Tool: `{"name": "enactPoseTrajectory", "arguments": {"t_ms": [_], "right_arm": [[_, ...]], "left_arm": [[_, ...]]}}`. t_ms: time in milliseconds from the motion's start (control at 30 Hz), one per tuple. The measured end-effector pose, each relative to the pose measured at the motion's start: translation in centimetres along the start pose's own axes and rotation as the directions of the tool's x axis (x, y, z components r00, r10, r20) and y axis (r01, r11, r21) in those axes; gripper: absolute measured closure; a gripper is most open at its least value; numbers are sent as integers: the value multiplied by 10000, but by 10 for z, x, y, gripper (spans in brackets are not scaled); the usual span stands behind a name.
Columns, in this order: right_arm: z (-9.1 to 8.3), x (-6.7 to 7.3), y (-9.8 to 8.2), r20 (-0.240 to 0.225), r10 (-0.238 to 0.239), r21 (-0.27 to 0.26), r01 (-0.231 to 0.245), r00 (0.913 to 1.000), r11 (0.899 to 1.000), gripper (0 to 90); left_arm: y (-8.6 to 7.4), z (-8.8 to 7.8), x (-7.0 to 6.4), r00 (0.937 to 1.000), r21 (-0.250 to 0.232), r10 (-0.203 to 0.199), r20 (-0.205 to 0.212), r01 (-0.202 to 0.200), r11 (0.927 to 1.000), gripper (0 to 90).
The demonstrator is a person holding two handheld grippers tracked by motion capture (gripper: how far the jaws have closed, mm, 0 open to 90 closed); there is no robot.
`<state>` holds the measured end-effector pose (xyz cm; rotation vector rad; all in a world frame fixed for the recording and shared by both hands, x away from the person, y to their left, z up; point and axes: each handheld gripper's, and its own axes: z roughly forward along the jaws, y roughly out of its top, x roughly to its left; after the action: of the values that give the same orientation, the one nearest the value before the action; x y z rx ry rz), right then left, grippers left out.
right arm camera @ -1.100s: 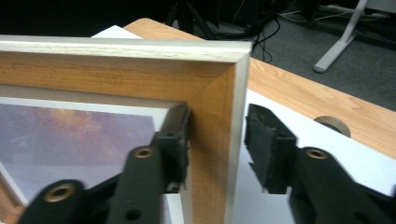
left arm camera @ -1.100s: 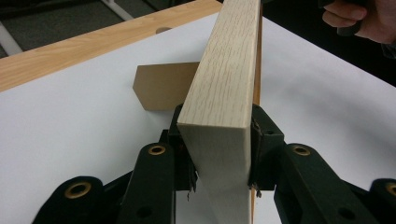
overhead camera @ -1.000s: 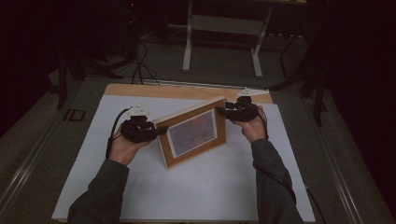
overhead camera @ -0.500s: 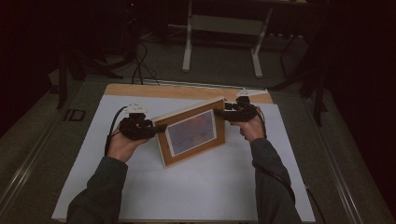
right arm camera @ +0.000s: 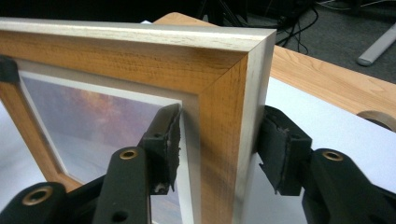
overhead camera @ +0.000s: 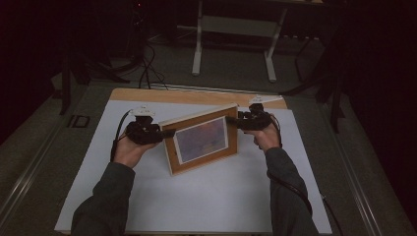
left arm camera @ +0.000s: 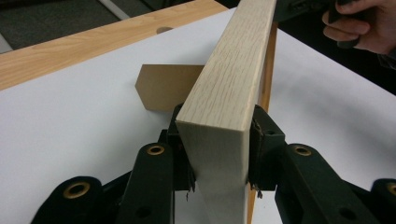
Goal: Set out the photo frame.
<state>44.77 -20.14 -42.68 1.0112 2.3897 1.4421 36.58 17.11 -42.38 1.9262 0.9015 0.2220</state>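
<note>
A wooden picture frame [overhead camera: 201, 140] with a purple-orange picture stands upright on the white sheet [overhead camera: 196, 196], tilted back a little. My left gripper [overhead camera: 164, 133] is shut on its left end; in the left gripper view both pads press the pale edge of the frame [left arm camera: 224, 93]. My right gripper [overhead camera: 235, 120] is at the upper right corner. Its jaws have just been closing, and in the right gripper view the pads [right arm camera: 163, 140] sit against the front and back of the frame [right arm camera: 219, 84]. A brown easel stand [left arm camera: 163, 86] juts out behind the frame.
The sheet lies on a wooden table whose bare far edge [overhead camera: 187, 96] runs behind the frame. Beyond the table are a dark floor, cables [overhead camera: 147, 69] and a metal stand [overhead camera: 231, 44]. The other hand [left arm camera: 359, 23] appears at the far end of the frame.
</note>
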Motion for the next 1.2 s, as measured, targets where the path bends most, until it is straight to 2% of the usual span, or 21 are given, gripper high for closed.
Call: {"name": "enactPoseTrajectory", "arguments": {"t_ms": [567,633,767,933,1200], "right_arm": [[-12,10,-14,414,240,-214,-231,9989,9995,592],[-14,12,-16,482,292,-220,-281,9984,9994,596],[-19,15,-19,518,393,-196,-384,9979,9991,607],[-24,22,-22,642,353,-136,-345,9973,9993,616],[-28,28,-26,720,279,-3,-280,9970,9996,614]], "left_arm": [[2,6,6,9995,-212,-265,-183,261,9994,614],[3,7,8,9994,-175,-338,-79,336,9993,608],[6,7,10,9998,-42,-172,44,172,9998,599],[6,9,13,9999,-68,-63,138,64,10000,583],[7,9,20,9986,-61,-53,528,56,10000,577]]}}
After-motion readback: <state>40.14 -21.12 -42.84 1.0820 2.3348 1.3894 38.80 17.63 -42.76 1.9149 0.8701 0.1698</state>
